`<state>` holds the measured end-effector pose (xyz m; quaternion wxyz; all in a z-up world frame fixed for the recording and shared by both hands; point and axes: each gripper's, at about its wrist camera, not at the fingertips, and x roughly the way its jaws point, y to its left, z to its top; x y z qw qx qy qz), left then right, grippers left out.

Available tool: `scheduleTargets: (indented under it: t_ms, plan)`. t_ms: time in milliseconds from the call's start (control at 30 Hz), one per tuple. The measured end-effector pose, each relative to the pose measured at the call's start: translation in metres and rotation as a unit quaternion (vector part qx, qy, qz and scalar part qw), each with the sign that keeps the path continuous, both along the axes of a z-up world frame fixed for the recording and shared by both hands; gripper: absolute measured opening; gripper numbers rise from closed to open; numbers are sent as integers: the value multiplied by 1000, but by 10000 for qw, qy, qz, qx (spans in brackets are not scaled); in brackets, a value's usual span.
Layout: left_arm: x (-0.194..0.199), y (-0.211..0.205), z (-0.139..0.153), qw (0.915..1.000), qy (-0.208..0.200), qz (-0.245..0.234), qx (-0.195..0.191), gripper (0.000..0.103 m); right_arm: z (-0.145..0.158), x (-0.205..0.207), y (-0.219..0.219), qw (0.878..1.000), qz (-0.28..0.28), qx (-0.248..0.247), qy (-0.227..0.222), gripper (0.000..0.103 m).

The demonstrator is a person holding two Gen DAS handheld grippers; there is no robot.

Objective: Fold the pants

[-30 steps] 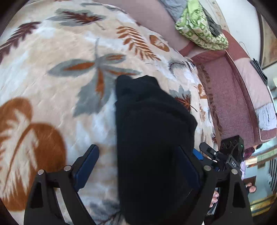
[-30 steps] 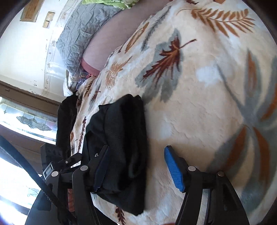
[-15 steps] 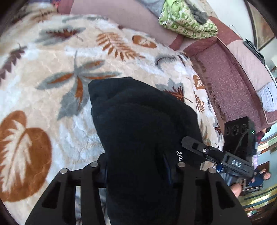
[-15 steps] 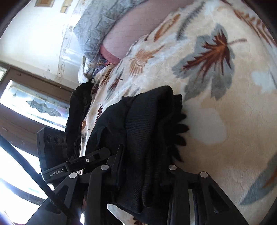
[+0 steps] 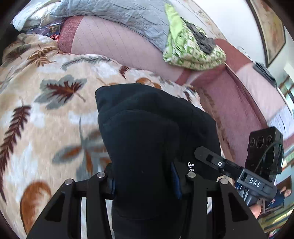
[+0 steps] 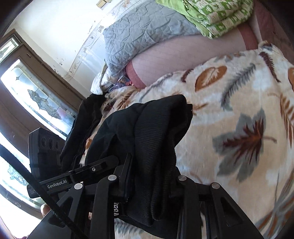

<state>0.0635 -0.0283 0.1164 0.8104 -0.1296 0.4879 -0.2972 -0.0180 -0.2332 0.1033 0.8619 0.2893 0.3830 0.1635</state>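
The black pants point(image 5: 147, 136) are a thick folded bundle lifted off the leaf-patterned blanket point(image 5: 46, 103). My left gripper point(image 5: 145, 182) is shut on one side of the bundle, its blue pads pressed into the cloth. In the right wrist view the same black pants point(image 6: 147, 132) bulge up between the fingers of my right gripper point(image 6: 152, 180), which is shut on the other side. The right gripper point(image 5: 238, 171) shows at the right of the left wrist view, and the left gripper point(image 6: 77, 176) at the left of the right wrist view. The fingertips are buried in fabric.
A grey quilted pillow point(image 5: 117, 16) and a green patterned folded cloth point(image 5: 193, 47) lie on the pink sheet point(image 5: 117, 46) at the far end of the bed. Another dark garment point(image 6: 84, 121) lies at the blanket's edge by a window point(image 6: 36, 95).
Both grippers closed from open onto the black pants, then rose with the bundle, so it now hangs above the blanket and more of the bed's far end is in view.
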Motion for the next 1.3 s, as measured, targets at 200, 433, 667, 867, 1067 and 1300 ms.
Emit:
scheduleTargets:
  t_ms: [200,433,667,867,1067,1300]
  plan:
    - [74,-20,-27,9997,119,62,210,44,-19,76,-15,9997,-200,53,124,31]
    - [120,-29,-111,9955,785,222,485,54,-84,147,-16,9964,-216,-383,728,31]
    - [86,3,-113,9966,796,189,73,55,-121,150,-28,9937,-179,-412,1023,43]
    - [50,13,-63,9994,103,144,284,55,-90,131,-30,9904,-131,-1040,900,60]
    - [52,-12,-51,9996,-265,-40,4,60,-24,129,-54,9959,-454,-674,400,62]
    - [41,-34,-91,9970,-473,101,611,60,-12,238,36,9831,1573,-131,924,62]
